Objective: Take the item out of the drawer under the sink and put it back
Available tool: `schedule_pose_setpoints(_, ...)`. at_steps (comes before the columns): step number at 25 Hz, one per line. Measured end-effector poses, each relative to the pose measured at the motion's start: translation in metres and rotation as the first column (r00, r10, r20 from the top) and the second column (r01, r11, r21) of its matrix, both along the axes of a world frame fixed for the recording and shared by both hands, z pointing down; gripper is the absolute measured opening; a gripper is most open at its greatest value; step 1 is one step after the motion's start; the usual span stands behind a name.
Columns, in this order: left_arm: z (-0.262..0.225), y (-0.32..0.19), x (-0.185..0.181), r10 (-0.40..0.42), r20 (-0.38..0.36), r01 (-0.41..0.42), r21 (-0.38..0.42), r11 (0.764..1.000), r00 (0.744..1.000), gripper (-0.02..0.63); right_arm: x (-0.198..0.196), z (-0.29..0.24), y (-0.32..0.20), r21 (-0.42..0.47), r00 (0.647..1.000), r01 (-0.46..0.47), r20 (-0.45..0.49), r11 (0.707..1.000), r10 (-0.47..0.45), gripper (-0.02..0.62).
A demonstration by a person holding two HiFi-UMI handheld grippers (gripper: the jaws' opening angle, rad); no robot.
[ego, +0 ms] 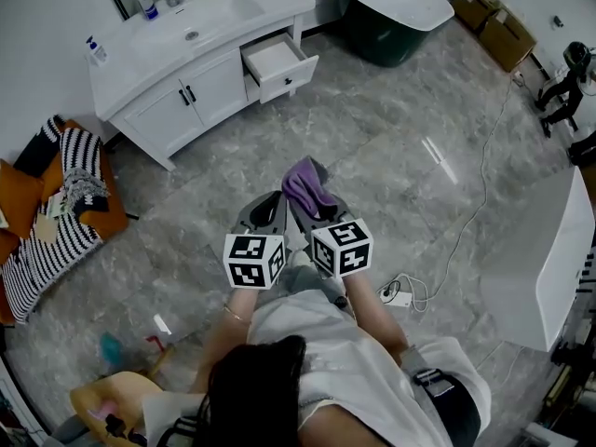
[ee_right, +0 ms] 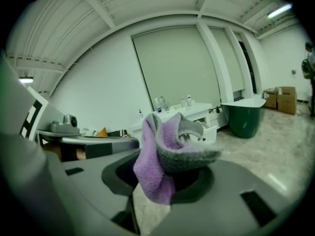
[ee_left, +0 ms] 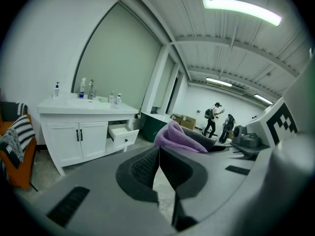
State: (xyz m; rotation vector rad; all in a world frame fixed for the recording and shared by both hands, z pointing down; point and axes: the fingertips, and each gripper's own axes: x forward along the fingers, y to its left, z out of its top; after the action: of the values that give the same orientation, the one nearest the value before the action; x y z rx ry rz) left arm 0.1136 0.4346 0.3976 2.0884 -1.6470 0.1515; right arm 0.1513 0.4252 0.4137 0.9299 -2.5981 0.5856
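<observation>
Count: you are holding two tools, the left tool (ee_left: 158,154) and the right tool (ee_right: 165,175). You are carrying one purple-and-grey cloth (ego: 301,183). The white vanity (ego: 177,101) ahead of you is showing one drawer (ego: 277,61) pulled open beside two shut doors (ego: 191,96).

Cloth, place: it is sitting in the right tool, above the grey floor (ego: 400,170) and well apart from the drawer.

Cloth, axis: in the right gripper view it is standing upright out of the jaws. Its purple end is hanging down between them and its grey top is flopping over to the right. In the head view its length is running forward, towards the vanity.

Right tool: you are pinching the cloth with it, the jaws standing partly spread around the bunched fabric.

Left tool: its jaws are pressing together, pad on pad, and it is riding just beside the right tool.

Heading: both tools are pointing towards the vanity, side by side.
</observation>
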Motion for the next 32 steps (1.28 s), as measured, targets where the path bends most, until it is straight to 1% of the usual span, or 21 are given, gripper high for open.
schedule_pose_setpoints(5, -0.004, -0.028, 0.008, -0.030, 0.000, 0.030, 0.001, 1.000, 1.000, 0.009, 0.006, -0.002, -0.025, -0.037, 0.999, 0.024, 0.025, 0.999, -0.023, 0.150)
schedule_pose_setpoints(10, -0.002, -0.050, 0.012, -0.066, -0.011, 0.065, -0.002, 0.998, 0.998, 0.009, 0.014, 0.001, -0.048, -0.030, 0.999, 0.050, 0.012, 0.998, -0.049, 0.150)
schedule_pose_setpoints(14, 0.000, -0.063, 0.016, -0.085, 0.001, 0.085, -0.006, 0.996, 0.996, 0.009, 0.021, 0.004, -0.063, -0.041, 0.998, 0.060, 0.021, 0.997, -0.059, 0.150)
schedule_pose_setpoints(18, 0.003, -0.073, 0.019, -0.106, 0.006, 0.106, -0.008, 0.994, 0.994, 0.009, 0.024, 0.007, -0.071, -0.050, 0.996, 0.089, 0.028, 0.995, -0.088, 0.150)
schedule_pose_setpoints(21, 0.003, -0.077, 0.025, -0.111, 0.005, 0.111, -0.005, 0.994, 0.994, 0.009, 0.028, 0.009, -0.074, -0.050, 0.995, 0.104, 0.014, 0.993, -0.103, 0.150)
schedule_pose_setpoints(24, 0.003, -0.079, 0.027, -0.112, 0.015, 0.112, -0.007, 0.994, 0.994, 0.009, 0.031, 0.009, -0.077, -0.050, 0.994, 0.105, 0.015, 0.993, -0.104, 0.150)
schedule_pose_setpoints(32, 0.005, -0.082, 0.035, -0.120, 0.009, 0.120, -0.010, 0.993, 0.993, 0.009, 0.043, 0.014, -0.078, -0.061, 0.995, 0.095, 0.013, 0.994, -0.094, 0.150)
